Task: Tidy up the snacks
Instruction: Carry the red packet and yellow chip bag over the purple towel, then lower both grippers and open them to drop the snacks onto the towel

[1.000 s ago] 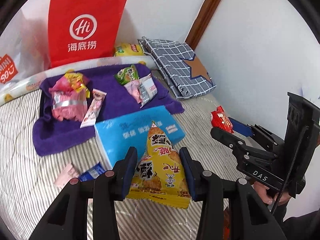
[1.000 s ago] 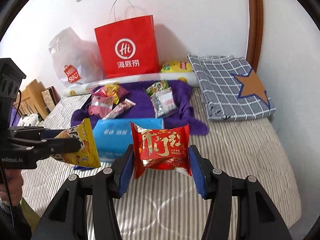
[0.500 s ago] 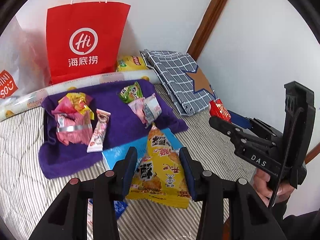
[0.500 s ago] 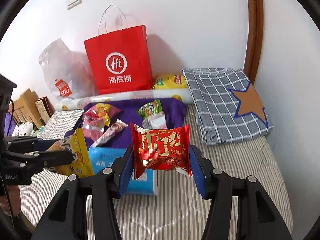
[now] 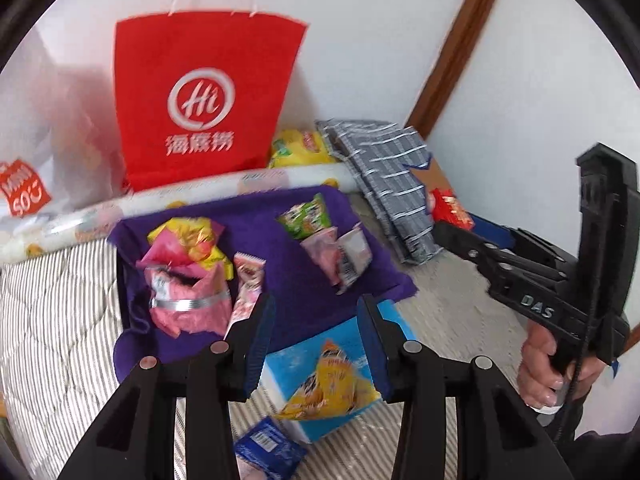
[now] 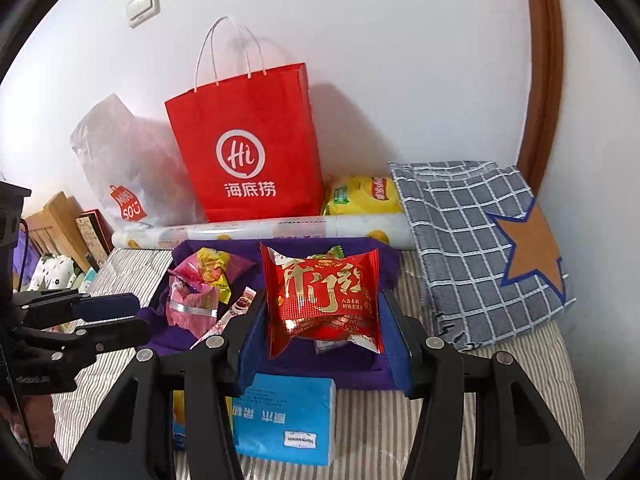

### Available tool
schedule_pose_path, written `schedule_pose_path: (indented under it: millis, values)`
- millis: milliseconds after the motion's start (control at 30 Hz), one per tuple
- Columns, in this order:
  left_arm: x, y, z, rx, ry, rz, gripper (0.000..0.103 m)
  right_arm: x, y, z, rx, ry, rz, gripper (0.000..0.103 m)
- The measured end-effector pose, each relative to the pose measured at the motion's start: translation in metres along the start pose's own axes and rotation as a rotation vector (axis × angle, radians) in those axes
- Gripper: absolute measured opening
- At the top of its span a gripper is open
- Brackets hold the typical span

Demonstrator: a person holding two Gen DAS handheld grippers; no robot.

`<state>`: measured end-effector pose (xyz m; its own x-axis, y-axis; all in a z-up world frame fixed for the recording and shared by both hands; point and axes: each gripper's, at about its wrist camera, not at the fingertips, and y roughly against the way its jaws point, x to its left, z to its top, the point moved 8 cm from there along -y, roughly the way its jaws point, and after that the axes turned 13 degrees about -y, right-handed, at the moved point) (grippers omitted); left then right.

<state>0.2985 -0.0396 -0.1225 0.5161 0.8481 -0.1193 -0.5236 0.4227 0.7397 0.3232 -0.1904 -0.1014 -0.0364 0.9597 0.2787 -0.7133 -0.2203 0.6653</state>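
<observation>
- bed [image 6: 520, 400], striped cover: carries everything here; it serves as the sorting surface.
- red paper bag [image 6: 248, 148]: upright against the wall at the far edge, well apart from both tools; probably where the snacks came from or will go, which cannot be told.
- checked cloth with star [image 6: 460, 248]: folded flat at the right, beside the purple cloth, no snacks on it.
- purple cloth [image 5: 280, 280]: spread in the middle of the bed; looks like the collecting area, since two groups already lie on it, a pink and yellow heap [image 5: 184, 276] on the left and a green and pale group [image 5: 324, 240] on the right.
- blue tissue pack [image 6: 284, 420]: lies on the near side of the purple cloth, just under both tools.
- right hand-held gripper [image 6: 324, 320]: pinching the red packet [image 6: 324, 292] by its two side edges, packet upright and lifted above the purple cloth's near part, likely carried there to be set down.
- left hand-held gripper [image 5: 316, 332]: jaws apart with nothing between the pads.
- yellow packet [image 5: 332, 384]: lies on the blue tissue pack, below and in line with the left jaws, not on the purple cloth; judged still to be sorted.
- small blue packet [image 5: 268, 448]: on the bed just beside the tissue pack, nearest the left tool, untouched.
</observation>
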Motion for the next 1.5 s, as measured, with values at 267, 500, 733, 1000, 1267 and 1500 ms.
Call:
schedule_pose_path:
  millis: [267, 500, 733, 1000, 1267, 1500]
  values:
    - [-0.019, -0.011, -0.022, -0.002, -0.069, -0.076, 0.069, -0.007, -0.020, -0.026, 0.065, -0.008, -0.007, 0.053]
    - [-0.036, -0.035, -0.042, 0.072, -0.150, -0.053, 0.070, -0.023, -0.022, -0.043, 0.088, -0.025, -0.035, 0.053]
    - [-0.040, -0.050, -0.055, 0.114, -0.156, -0.070, 0.047, -0.041, -0.015, -0.053, 0.094, -0.034, -0.061, 0.053]
    - [-0.036, -0.038, -0.043, 0.078, -0.133, -0.067, 0.039, -0.042, -0.005, -0.048, 0.067, -0.025, -0.058, 0.053]
    - [-0.013, -0.023, -0.017, 0.029, -0.068, -0.032, 0.039, -0.028, -0.002, -0.027, 0.030, -0.006, -0.019, 0.053]
    - [0.024, -0.012, 0.008, -0.003, -0.037, 0.052, 0.039, -0.014, -0.016, -0.005, 0.017, 0.015, 0.011, 0.053]
